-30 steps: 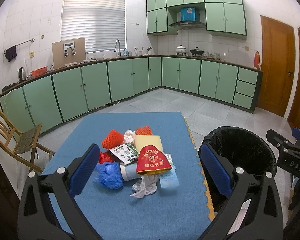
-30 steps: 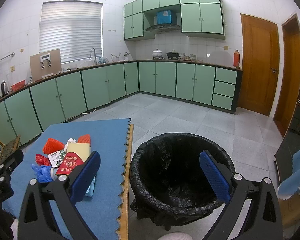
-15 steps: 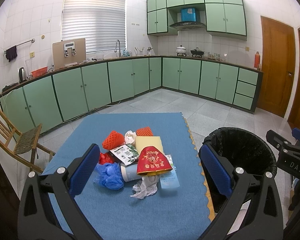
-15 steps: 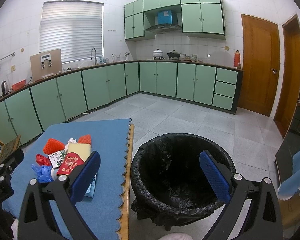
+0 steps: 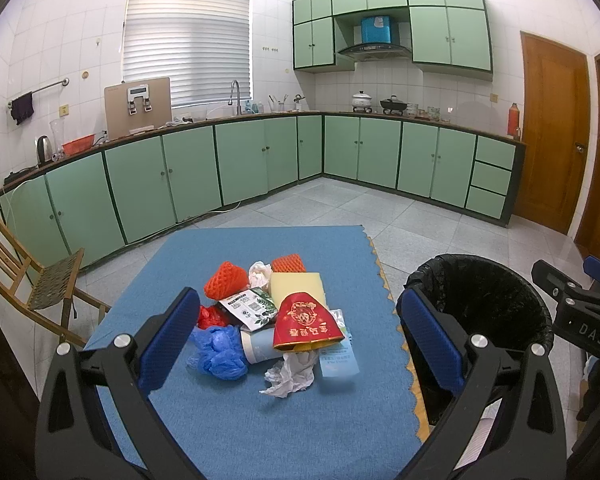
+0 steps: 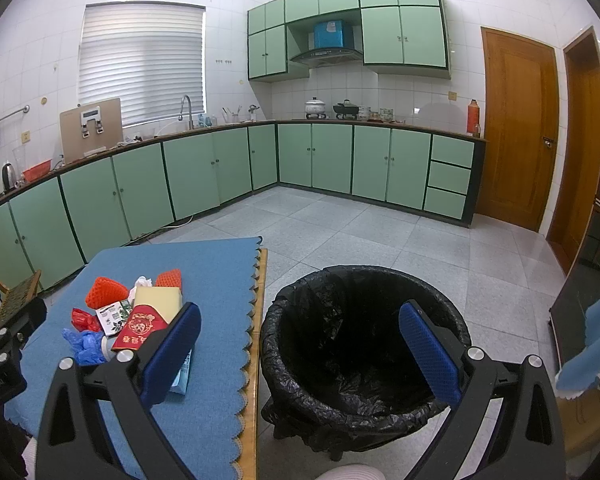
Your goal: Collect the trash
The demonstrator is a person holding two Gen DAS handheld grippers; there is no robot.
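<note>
Trash pile (image 5: 276,324): mixed soft litter on the blue surface (image 5: 260,420), ahead of the left gripper (image 5: 296,344), comprising orange foam netting, a red printed pouch, a blue plastic bag, crumpled tissue and a paper cup, overlapping loosely. Both grippers spread wide, empty; the right gripper (image 6: 300,354) hovers over the black-lined bin (image 6: 364,344). Risk: pinching one overlapped piece may drag neighbours off the surface edge.

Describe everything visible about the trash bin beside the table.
The trash bin is round and lined with a crinkled, glossy black plastic bag whose top is folded out over the rim. It stands upright on the grey tiled floor, close beside the scalloped edge of the blue table cover. The inside looks dark and shows no trash. Neither gripper touches it.
</note>
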